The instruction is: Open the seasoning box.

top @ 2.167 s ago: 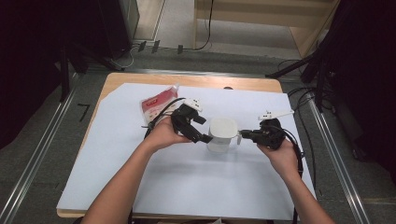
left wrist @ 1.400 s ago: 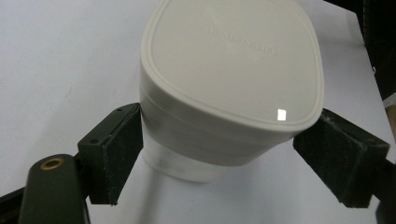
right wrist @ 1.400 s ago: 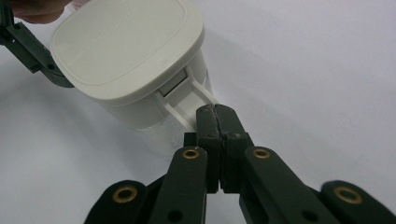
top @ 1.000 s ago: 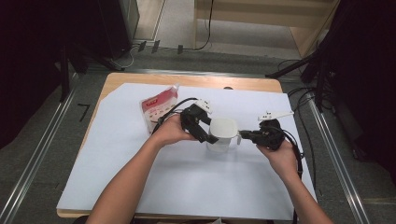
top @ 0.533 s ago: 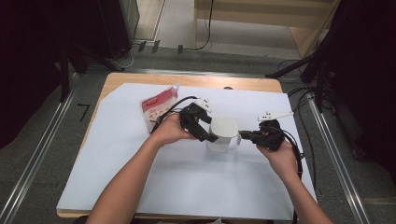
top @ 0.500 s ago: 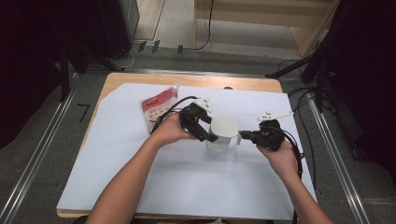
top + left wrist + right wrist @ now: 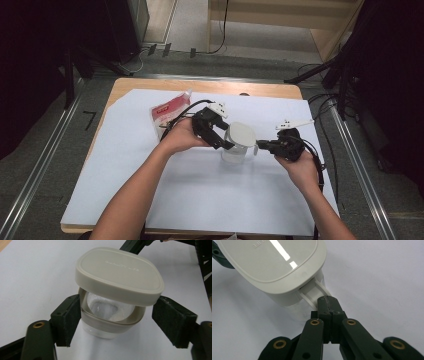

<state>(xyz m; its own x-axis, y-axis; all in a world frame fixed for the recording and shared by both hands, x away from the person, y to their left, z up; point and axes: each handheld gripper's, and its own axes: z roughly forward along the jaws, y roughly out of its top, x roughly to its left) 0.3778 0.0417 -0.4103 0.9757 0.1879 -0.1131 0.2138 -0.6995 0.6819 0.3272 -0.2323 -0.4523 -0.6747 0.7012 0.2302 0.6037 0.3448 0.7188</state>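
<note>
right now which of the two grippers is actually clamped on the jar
The right gripper: its jaws are pinched shut on the jar's white handle. The left gripper straddles the jar below the lid, with a gap at one pad.

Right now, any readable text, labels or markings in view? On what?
"QUALITY LIFE": embossed on the lid of the clear container, faint, first word a best guess.
"...LIFE": the same lid in the right gripper view, cut off at the edge.
"7": dark mark on the floor left of the table.
Red pouch: print too small to read.
</note>
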